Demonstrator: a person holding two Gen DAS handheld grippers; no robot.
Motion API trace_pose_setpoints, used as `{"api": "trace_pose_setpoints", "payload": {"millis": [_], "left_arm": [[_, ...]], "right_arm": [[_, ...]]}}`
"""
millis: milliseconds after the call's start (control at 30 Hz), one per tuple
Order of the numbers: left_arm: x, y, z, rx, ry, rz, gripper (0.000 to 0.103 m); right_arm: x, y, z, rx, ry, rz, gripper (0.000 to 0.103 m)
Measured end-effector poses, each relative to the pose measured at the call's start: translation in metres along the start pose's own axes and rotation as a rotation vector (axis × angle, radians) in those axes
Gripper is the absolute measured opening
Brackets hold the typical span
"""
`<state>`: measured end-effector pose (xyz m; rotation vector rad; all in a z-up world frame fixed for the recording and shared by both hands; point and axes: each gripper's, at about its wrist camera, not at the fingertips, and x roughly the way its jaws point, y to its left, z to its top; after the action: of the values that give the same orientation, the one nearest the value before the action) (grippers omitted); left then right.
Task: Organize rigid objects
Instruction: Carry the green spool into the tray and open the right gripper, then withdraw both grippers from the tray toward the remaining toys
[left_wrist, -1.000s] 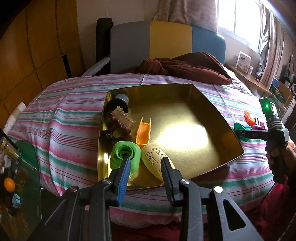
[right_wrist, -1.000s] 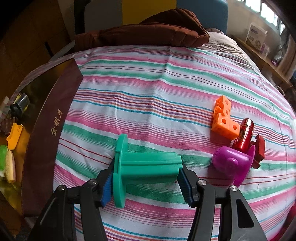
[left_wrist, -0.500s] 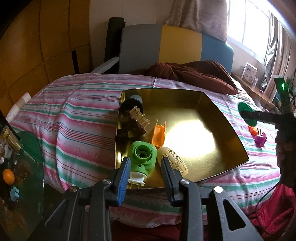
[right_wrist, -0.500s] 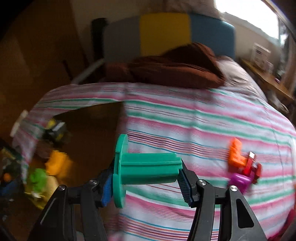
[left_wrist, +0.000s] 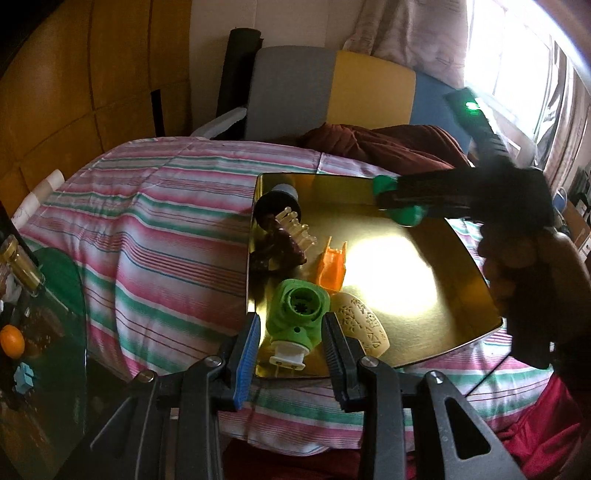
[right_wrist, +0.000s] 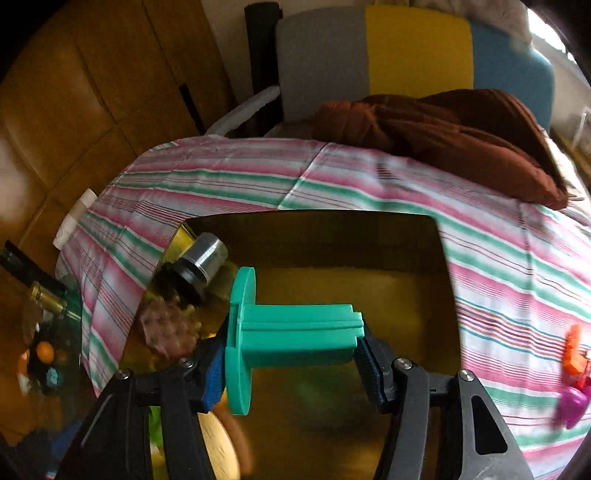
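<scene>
Striped bed (left_wrist: 155, 236) carries gold tray (left_wrist: 436, 317) | right gripper (right_wrist: 291, 356) fingers clamp teal spool (right_wrist: 295, 334) above tray | left gripper (left_wrist: 290, 347) fingers narrow, empty, over green part (left_wrist: 299, 310) in tray near corner

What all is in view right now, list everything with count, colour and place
tray: 1, gold, on the striped bedspread
spool: 1, teal, held over the tray in the right gripper
round part: 1, light green, near left corner of tray
oval piece: 1, cream, beside the green part
channel piece: 1, orange, mid-left of tray
cylinder: 1, black and silver, far left corner of tray
spiky piece: 1, brown and clear, left side of tray
small toys: a few, orange, red, magenta, on the bedspread right of tray
bedspread: 1, pink, green, white stripes
blanket: 1, brown, far end of bed
left gripper: empty, fingers apart near the green part
right gripper: shut on the spool
</scene>
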<state>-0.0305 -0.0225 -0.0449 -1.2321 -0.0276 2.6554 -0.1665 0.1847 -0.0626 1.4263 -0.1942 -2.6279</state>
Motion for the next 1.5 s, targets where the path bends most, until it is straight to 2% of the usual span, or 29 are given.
{"api": "trace_pose_setpoints", "payload": {"millis": [167,367,533,600,767,1067,1500], "left_arm": [[0.003,0.009,0.000,-0.026,0.005,-0.003,0.034],[0.007,0.019,0.000,-0.054,0.017,0.006,0.034],[0.008,0.025,-0.001,-0.072,0.014,0.020,0.034],[0.008,0.027,-0.001,-0.078,0.014,0.028,0.034],[0.005,0.029,0.000,-0.087,0.007,0.032,0.034],[-0.003,0.025,-0.001,-0.075,-0.004,0.036,0.034],[-0.014,0.002,0.000,-0.014,-0.020,0.020,0.034]], "right_arm": [[0.036,0.019,0.011,0.024,0.053,-0.023,0.060],[0.080,0.045,0.008,-0.001,0.154,0.002,0.061],[0.084,0.050,-0.003,-0.026,0.153,0.018,0.062],[0.082,0.049,-0.004,-0.018,0.154,0.034,0.063],[0.069,0.036,-0.005,0.039,0.118,0.066,0.076],[0.039,0.031,-0.009,0.023,0.049,0.060,0.078],[-0.037,-0.007,-0.027,0.007,-0.108,0.033,0.081]]}}
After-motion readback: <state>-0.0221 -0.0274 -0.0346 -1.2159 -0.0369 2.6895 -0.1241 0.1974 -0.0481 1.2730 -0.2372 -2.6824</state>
